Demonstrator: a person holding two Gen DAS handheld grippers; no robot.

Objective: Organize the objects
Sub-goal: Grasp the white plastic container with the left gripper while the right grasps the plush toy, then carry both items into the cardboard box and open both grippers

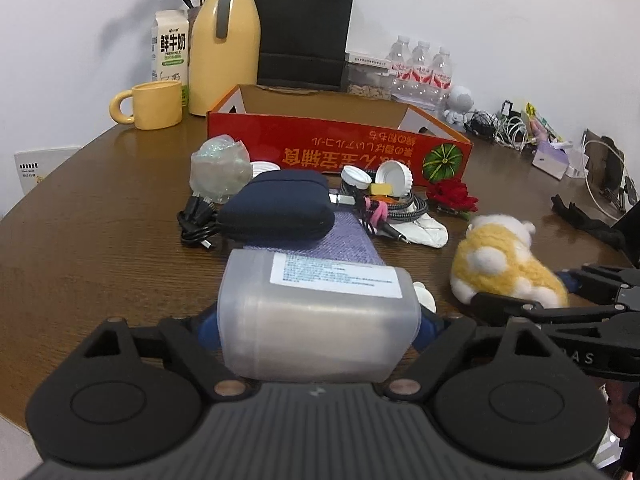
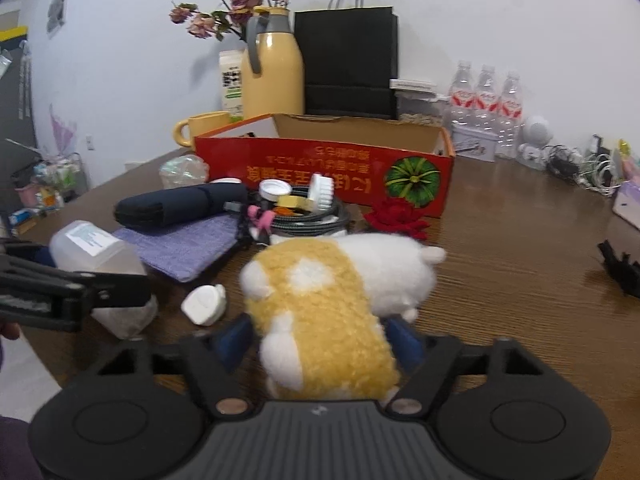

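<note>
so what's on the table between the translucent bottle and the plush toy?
A small white cap, lying on bare wood between the translucent bottle and the plush toy; clearest in the right wrist view.

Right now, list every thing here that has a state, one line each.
translucent bottle: lying on its side, between the left gripper's pads.
white cap: off, loose on the table.
plush toy: lying down, between the right gripper's fingers.
red box: open-topped, print upside down.
yellow mug: upright.
yellow jug: upright, lid on.
milk carton: upright, closed.
navy pouch: closed.
</note>
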